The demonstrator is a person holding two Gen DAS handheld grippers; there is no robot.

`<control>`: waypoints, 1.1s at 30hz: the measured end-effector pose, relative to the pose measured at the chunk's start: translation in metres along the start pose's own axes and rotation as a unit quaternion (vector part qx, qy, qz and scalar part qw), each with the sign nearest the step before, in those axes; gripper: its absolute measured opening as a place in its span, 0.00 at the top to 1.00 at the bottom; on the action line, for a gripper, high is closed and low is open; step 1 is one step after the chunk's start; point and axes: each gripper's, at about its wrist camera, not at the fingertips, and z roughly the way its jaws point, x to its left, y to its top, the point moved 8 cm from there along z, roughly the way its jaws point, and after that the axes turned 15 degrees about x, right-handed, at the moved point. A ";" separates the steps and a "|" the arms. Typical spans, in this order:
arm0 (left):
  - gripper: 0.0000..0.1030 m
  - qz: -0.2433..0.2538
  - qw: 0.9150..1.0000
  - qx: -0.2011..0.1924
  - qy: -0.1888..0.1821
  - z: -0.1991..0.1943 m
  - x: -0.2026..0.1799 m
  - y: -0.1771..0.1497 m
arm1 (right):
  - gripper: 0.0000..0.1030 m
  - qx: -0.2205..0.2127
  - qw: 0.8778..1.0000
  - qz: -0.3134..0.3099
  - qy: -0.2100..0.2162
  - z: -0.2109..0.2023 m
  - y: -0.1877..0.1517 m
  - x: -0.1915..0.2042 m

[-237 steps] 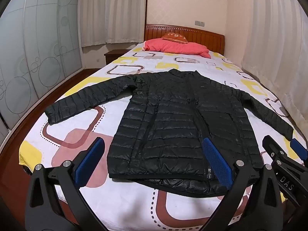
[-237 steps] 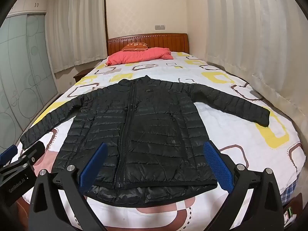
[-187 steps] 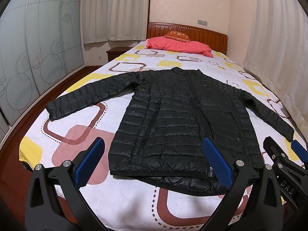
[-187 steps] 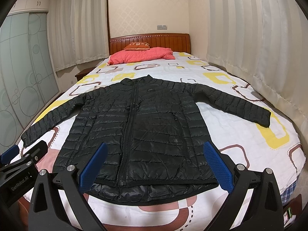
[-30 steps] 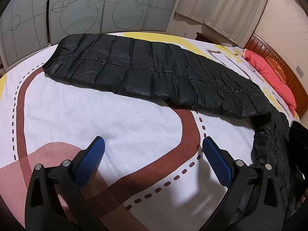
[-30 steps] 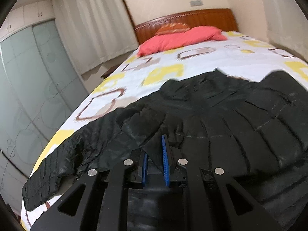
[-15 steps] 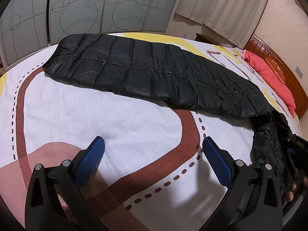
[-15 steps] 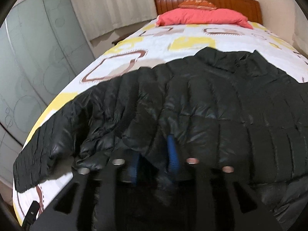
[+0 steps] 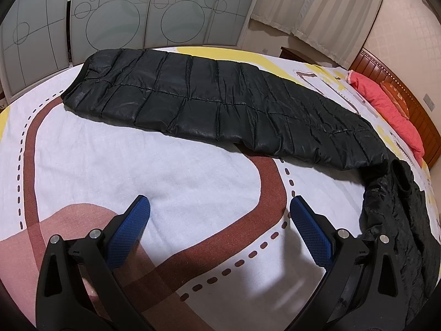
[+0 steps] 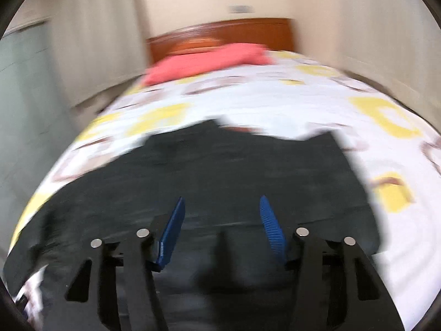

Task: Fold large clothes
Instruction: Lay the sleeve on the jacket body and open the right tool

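Your left gripper point(image 9: 219, 220), wide open and empty, faces the jacket sleeve point(image 9: 220, 104) lying crosswise ahead; your right gripper point(image 10: 220, 220), half-open, holds nothing.

The left gripper point(image 9: 219, 208) is held low and level, its two blue-padded fingers point(image 9: 129, 227) spread wide apart with nothing between them. The right gripper point(image 10: 220, 207) is partly spread, gripping nothing, its view blurred.
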 end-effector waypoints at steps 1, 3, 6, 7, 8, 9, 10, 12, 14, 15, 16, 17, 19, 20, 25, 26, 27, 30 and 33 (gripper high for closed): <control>0.02 0.000 1.000 0.000 0.001 0.000 0.000 0.000 | 0.54 0.004 1.000 0.012 -0.014 0.004 0.002 -0.017; 0.02 0.001 1.000 0.001 0.003 0.000 -0.001 0.000 | 0.57 0.023 0.998 0.033 -0.049 0.019 0.000 -0.058; 0.02 0.003 1.000 0.001 0.007 0.001 -0.002 0.001 | 0.60 0.065 0.996 0.048 -0.045 0.050 -0.021 -0.082; 0.02 0.004 1.000 0.001 0.008 0.002 -0.002 0.000 | 0.60 0.071 0.996 0.047 -0.040 0.056 -0.025 -0.082; 0.02 0.004 1.000 0.002 0.009 0.002 -0.003 0.000 | 0.60 0.069 0.996 0.038 -0.040 0.061 -0.030 -0.081; 0.02 0.005 1.000 0.002 0.011 0.002 -0.003 0.000 | 0.60 0.066 0.996 0.032 -0.044 0.062 -0.030 -0.079; 0.02 0.006 1.000 0.002 0.012 0.002 -0.003 0.000 | 0.60 0.067 0.996 0.029 -0.048 0.061 -0.029 -0.076; 0.02 0.007 1.000 0.003 0.014 0.003 -0.003 0.000 | 0.60 0.065 0.996 0.022 -0.057 0.056 -0.019 -0.068; 0.02 0.007 1.000 0.003 0.014 0.003 -0.003 0.000 | 0.60 0.046 0.998 0.030 -0.044 0.048 -0.005 -0.062; 0.02 0.007 1.000 0.003 0.015 0.003 -0.003 0.000 | 0.60 0.034 0.998 0.033 -0.044 0.045 0.005 -0.059; 0.02 0.008 1.000 0.003 0.016 0.004 -0.003 0.000 | 0.60 0.029 0.998 0.033 -0.047 0.044 0.010 -0.057; 0.02 0.008 1.000 0.003 0.017 0.004 -0.004 0.000 | 0.60 0.026 0.998 0.031 -0.053 0.049 0.021 -0.054; 0.02 0.009 1.000 0.004 0.019 0.005 -0.004 0.001 | 0.60 0.028 0.997 0.030 -0.061 0.060 0.028 -0.062; 0.02 0.009 1.000 0.004 0.019 0.005 -0.004 0.001 | 0.59 0.044 0.996 0.032 -0.072 0.077 0.029 -0.066; 0.02 0.009 1.000 0.003 0.016 0.005 -0.004 0.001 | 0.56 0.070 0.993 0.041 -0.085 0.095 0.031 -0.066; 0.02 0.009 1.000 0.003 0.016 0.006 -0.004 0.001 | 0.56 0.061 0.995 0.042 -0.072 0.089 0.037 -0.058; 0.02 0.009 1.000 0.003 0.017 0.005 -0.004 0.001 | 0.56 0.053 0.996 0.039 -0.066 0.086 0.043 -0.051; 0.02 0.009 1.000 0.004 0.017 0.005 -0.003 0.001 | 0.38 0.050 0.996 0.020 -0.074 0.097 0.051 -0.034; 0.02 0.009 1.000 0.004 0.016 0.005 -0.003 0.001 | 0.34 0.087 0.993 0.015 -0.079 0.128 0.046 -0.032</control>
